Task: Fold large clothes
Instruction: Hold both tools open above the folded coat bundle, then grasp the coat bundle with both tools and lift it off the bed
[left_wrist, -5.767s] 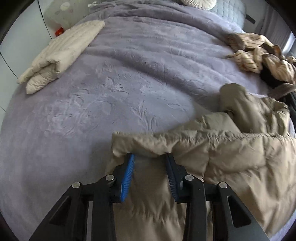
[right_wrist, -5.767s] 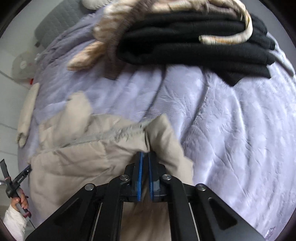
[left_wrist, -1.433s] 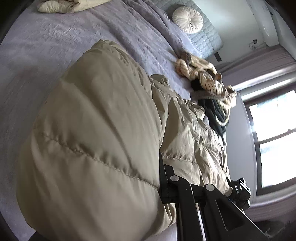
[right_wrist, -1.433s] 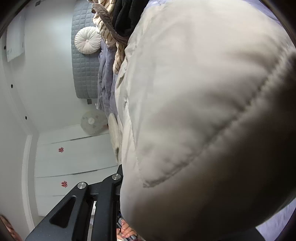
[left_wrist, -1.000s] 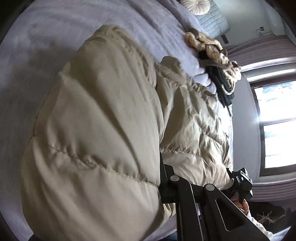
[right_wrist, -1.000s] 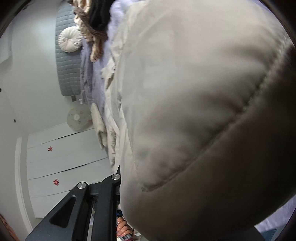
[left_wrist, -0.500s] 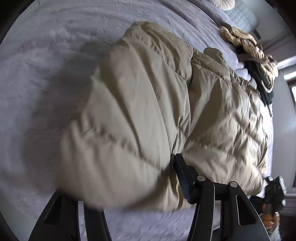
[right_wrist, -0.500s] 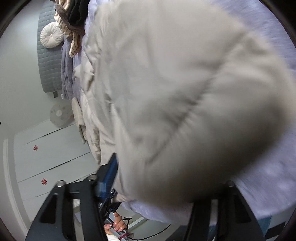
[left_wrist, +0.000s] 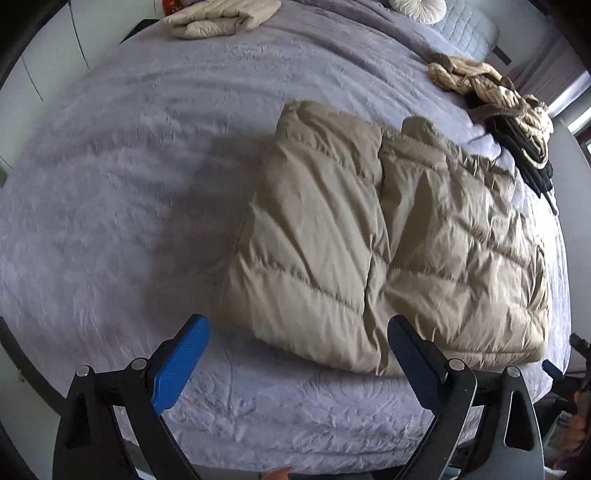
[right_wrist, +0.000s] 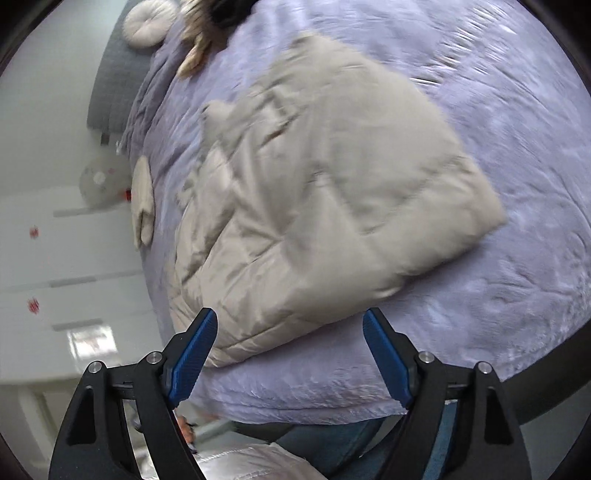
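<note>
**Square the jacket before the next fold**

Your jacket (left_wrist: 388, 240) lies flat on the bed (left_wrist: 129, 184), near the front edge and right of the middle, quilted back up. In the left wrist view it reads as two panels side by side with a lengthwise crease between them, the left panel looking thicker, as if a side is already turned under; I can't tell for certain. At the far end a bump of fabric, likely the collar or hood, sticks out past the outline.

Both tools are free of it. Your left gripper (left_wrist: 295, 363) hangs with its jaws spread wide just short of the near hem, holding nothing. Your right gripper (right_wrist: 290, 350) is likewise wide apart and empty, above the near corner; that view is blurred, so fine detail there is unreliable.

For the next step, I'd judge the neat move is this:
- Take the near hem at its two corners, one gripper each, biting through all layers so the padding doesn't slip.
- Lift only a little, carry the hem toward the far end, and lay it down evenly.
- Tuck the far bump in first, or it will show.

Puffy fill springs back, so press flat after release.

Farther off sit a folded coat (left_wrist: 218, 18) far left and a heap of clothes (left_wrist: 498, 103) far right; stay away from both.
</note>
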